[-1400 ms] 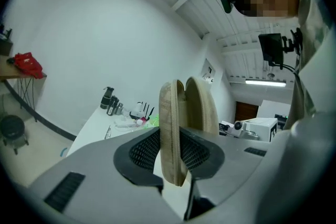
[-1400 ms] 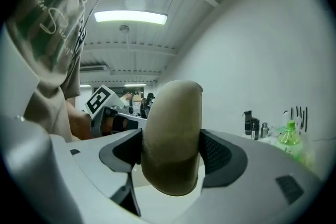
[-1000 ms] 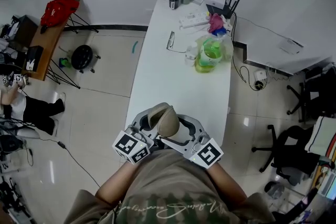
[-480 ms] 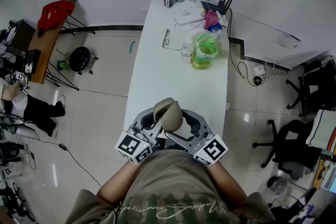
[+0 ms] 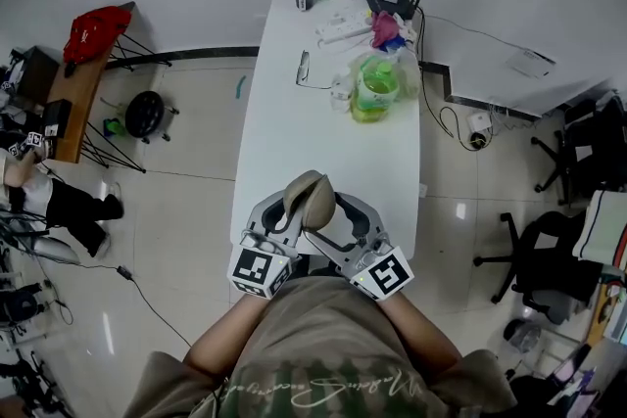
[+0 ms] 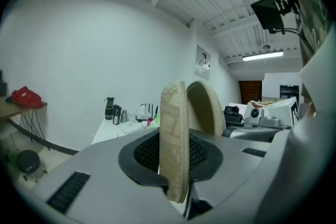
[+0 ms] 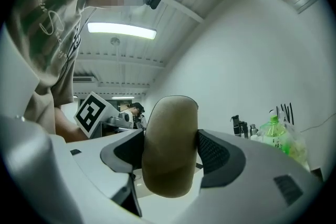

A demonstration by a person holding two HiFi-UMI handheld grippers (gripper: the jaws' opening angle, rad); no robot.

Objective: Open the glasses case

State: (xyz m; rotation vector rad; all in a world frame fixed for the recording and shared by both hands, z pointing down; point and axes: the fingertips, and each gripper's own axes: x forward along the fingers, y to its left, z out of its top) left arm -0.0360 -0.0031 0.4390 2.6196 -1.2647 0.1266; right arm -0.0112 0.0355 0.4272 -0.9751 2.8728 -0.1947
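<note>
We hold the glasses case point(image 5: 309, 199) over the near edge of the table point(image 5: 323, 113), between both grippers. The left gripper point(image 5: 286, 213) is narrow: its jaws have just been closing on the thin lid flap point(image 6: 174, 144), which they now pinch edge-on. The right gripper point(image 5: 338, 210) stands wide, clamped round the fat body point(image 7: 169, 144). Lid flap and body already gape at the top. To finish well, we keep the right grip firm and steady. We swing the lid flap away about the hinge and do not tug it straight, lest it slip out. The hinge seems to sit below the jaws, out of sight, and no view shows the inside of the case.
</note>
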